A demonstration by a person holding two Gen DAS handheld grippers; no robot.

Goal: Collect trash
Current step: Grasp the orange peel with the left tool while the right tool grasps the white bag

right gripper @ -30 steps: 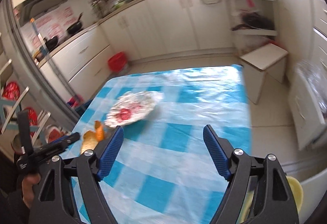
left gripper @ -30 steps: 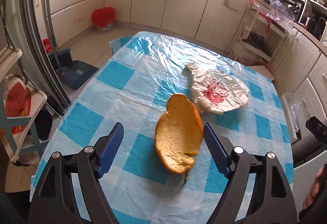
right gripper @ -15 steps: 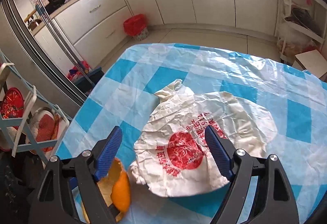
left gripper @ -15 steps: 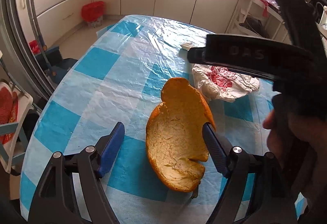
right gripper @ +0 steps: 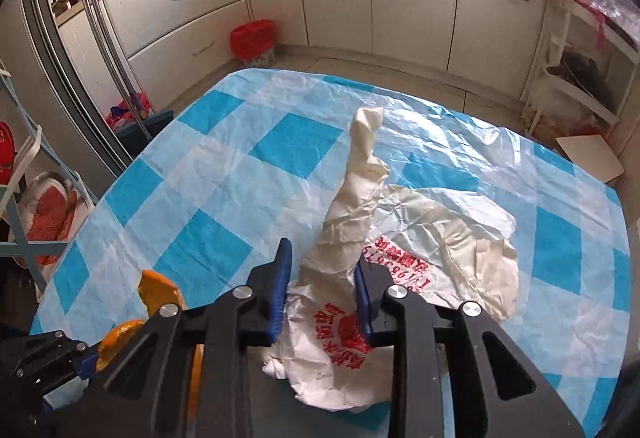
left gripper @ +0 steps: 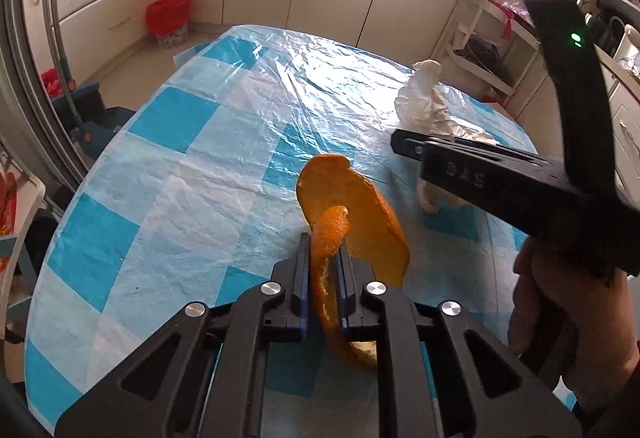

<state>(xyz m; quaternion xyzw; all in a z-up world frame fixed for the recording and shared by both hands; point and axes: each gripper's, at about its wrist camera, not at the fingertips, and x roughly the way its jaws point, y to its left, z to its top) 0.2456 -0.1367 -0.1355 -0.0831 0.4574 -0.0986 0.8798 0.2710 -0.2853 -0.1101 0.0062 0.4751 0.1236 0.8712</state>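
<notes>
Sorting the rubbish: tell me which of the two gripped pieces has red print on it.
The crumpled white plastic bag, shut in the right gripper. The orange peel in the left gripper is plain orange.

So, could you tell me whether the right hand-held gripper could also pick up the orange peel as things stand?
Probably not: the right hand-held gripper is shut on the white plastic bag, and the left hand-held gripper already clamps the orange peel.

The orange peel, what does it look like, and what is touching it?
The orange peel is one big curled piece, bright and bumpy outside, with a paler inside showing near its bottom edge. It stands on edge, folded between the blue pads of the left gripper, which is shut on it. Below it lies the blue-and-white checked tablecloth.
</notes>
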